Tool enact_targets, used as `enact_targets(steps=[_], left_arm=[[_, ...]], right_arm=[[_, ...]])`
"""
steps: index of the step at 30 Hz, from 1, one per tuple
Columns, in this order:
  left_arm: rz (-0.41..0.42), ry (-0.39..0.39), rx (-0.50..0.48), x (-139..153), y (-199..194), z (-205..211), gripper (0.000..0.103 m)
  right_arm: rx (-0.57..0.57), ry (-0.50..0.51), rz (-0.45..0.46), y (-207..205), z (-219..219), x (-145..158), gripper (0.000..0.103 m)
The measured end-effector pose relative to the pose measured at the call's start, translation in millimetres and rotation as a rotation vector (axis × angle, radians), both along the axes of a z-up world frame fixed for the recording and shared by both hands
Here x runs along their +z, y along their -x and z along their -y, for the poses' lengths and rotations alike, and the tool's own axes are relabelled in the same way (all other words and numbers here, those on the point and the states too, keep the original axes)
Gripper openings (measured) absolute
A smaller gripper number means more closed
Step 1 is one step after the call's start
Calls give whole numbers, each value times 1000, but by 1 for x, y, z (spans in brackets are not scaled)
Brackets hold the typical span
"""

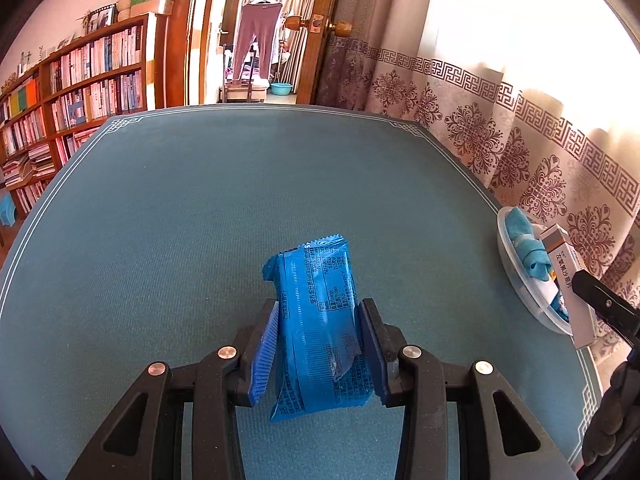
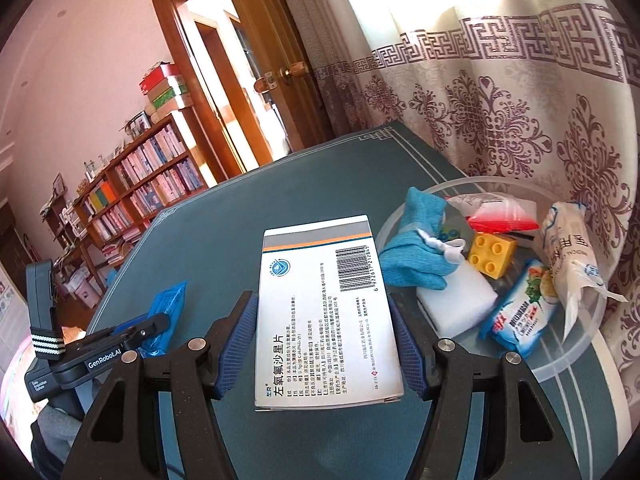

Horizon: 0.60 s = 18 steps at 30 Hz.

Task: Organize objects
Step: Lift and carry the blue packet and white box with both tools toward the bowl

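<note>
My left gripper (image 1: 320,320) is shut on a blue snack packet (image 1: 318,320) and holds it above the teal table (image 1: 180,220). My right gripper (image 2: 324,320) is shut on a white medicine box (image 2: 324,308), held just left of a clear plastic bowl (image 2: 592,320). The bowl holds a blue cloth (image 2: 416,248), a yellow brick (image 2: 490,254), a white sponge (image 2: 456,300), a red-and-white packet (image 2: 496,210), a blue-and-white packet (image 2: 520,312) and a white packet (image 2: 568,256). The left gripper with its packet (image 2: 168,308) shows at the left of the right wrist view. The bowl (image 1: 520,280) and the box (image 1: 572,280) show at the right of the left wrist view.
The table's right edge runs along a patterned curtain (image 1: 540,152). Bookshelves (image 1: 72,92) stand beyond the far left edge, and an open doorway (image 1: 260,40) lies behind the table.
</note>
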<state>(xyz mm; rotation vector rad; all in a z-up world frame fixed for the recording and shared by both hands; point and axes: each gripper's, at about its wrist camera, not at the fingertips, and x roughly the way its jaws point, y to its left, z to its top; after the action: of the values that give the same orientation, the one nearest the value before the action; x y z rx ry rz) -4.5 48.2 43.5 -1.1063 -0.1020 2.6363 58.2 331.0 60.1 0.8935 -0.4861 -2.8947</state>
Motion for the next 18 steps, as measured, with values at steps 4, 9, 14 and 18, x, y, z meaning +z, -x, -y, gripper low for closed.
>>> enact_targets(steps=[4,9,14,18], left_arm=[[11,-5,-15,1,2,-8,42],[8,3,-34,3,1,-19,42],[0,7,-54,7,-2,-28,42],[-2,12,-66,8,-4,-34,42]], right_arm=[[-61,-13,-23,-13,-19,2,66],[-129,10,-22,-23,-40,0,66],[-182,15,-15,-22,-54,-4,66],[-215,8,-14,-16,-62,-6,66]])
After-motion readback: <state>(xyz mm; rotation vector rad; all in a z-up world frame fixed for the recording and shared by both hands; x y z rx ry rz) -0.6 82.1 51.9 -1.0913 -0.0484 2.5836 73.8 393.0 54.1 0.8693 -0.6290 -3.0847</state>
